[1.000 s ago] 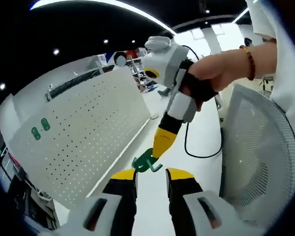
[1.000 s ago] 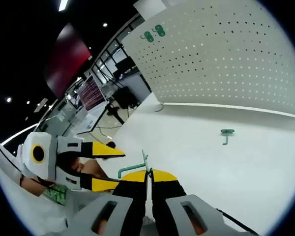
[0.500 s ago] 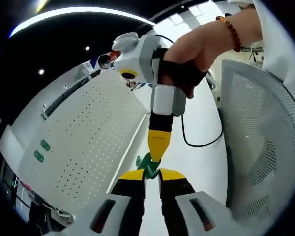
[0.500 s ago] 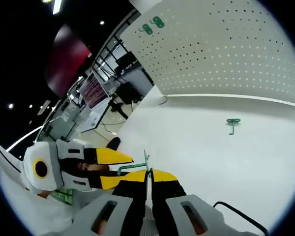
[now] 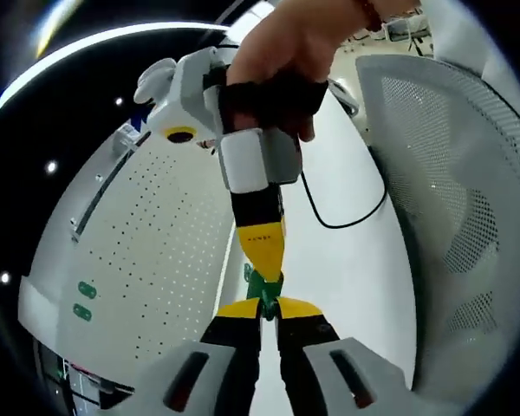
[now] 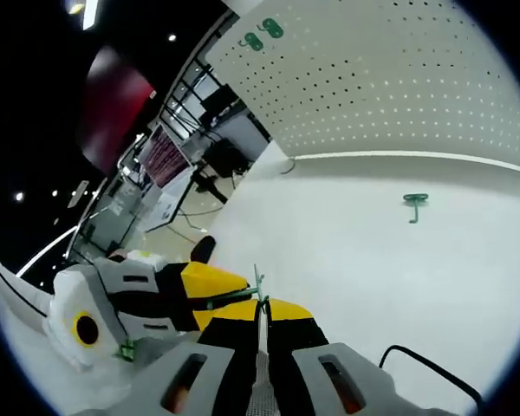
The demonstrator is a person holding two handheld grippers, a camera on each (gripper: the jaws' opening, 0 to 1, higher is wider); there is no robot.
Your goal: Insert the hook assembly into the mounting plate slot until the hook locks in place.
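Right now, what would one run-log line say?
phase: handover | small green plastic hook: gripped by both tongs, left and right | white perforated board: untouched

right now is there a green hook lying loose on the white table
Yes, a green hook lies alone on the table.

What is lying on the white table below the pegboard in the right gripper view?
A loose green hook lies flat on the white table, apart from the pegboard. A black cable crosses the near edge. The right gripper, holding another green hook, covers the table nearest the camera.

mesh chair [image 5: 455,199], black cable [image 5: 347,212], monitors [image 6: 165,160]
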